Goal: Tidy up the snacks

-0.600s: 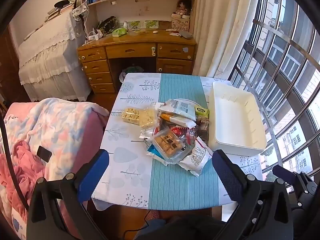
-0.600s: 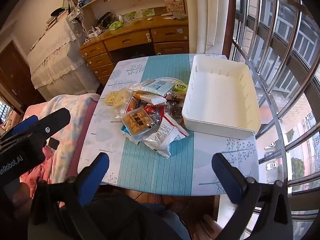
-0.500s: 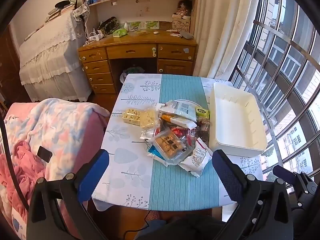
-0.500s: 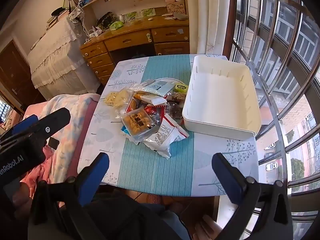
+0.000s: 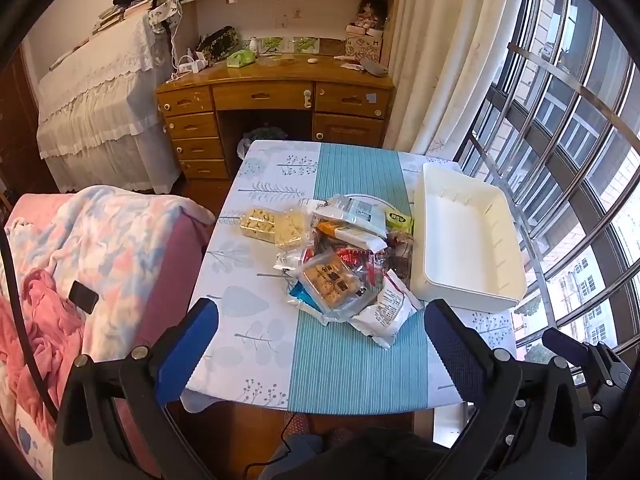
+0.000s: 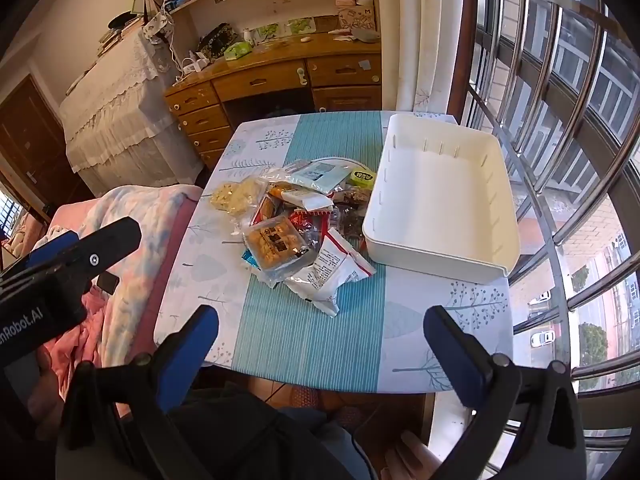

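A pile of snack packets [image 5: 344, 264] lies in the middle of the small table [image 5: 256, 304]; it also shows in the right wrist view [image 6: 304, 232]. A clear pack of brown biscuits [image 5: 330, 280] lies on top, a white packet [image 5: 386, 312] at the near edge, and yellow crackers [image 5: 272, 226] to the left. An empty white bin [image 5: 468, 240] stands to the right of the pile, also seen in the right wrist view [image 6: 440, 196]. My left gripper [image 5: 320, 336] and right gripper [image 6: 320, 336] are both open and empty, held above the table's near edge.
A pink sofa with a patterned blanket [image 5: 88, 264] is left of the table. A wooden desk [image 5: 276, 108] stands behind it. Window bars [image 5: 560, 160] run along the right. The left gripper's body [image 6: 60, 276] shows at the left of the right wrist view.
Both views have shifted very slightly; the pile, the bin and both open grippers stand as before.
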The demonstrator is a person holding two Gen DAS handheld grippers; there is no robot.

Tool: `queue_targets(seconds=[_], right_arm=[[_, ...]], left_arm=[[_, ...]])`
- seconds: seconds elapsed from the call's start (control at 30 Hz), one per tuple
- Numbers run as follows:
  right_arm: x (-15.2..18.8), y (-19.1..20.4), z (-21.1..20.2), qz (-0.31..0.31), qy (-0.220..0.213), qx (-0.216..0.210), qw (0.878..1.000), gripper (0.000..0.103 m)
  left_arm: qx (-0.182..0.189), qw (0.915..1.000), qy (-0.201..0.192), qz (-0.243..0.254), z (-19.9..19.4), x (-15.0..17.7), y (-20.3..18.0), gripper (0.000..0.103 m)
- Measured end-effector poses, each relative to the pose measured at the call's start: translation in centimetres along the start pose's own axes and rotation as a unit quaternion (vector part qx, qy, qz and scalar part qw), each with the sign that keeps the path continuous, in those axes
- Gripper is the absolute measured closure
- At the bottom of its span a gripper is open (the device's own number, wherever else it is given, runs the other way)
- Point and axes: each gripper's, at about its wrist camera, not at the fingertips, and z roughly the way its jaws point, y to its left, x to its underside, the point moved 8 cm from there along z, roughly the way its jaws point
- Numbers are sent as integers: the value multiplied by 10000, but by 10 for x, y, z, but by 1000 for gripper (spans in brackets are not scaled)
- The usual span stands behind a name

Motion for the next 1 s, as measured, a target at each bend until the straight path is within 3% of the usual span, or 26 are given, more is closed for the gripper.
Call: queue_targets(seconds=[0.57,1.0], right_arm=[[-1,-16,-6,372,-139,-362,9986,2],[4,-11,2,763,-53,-137,9970,2]], left_arm=[[-231,9996,112,-111,-9,18,-6,1],[57,9991,394,112,16,14,5,1]])
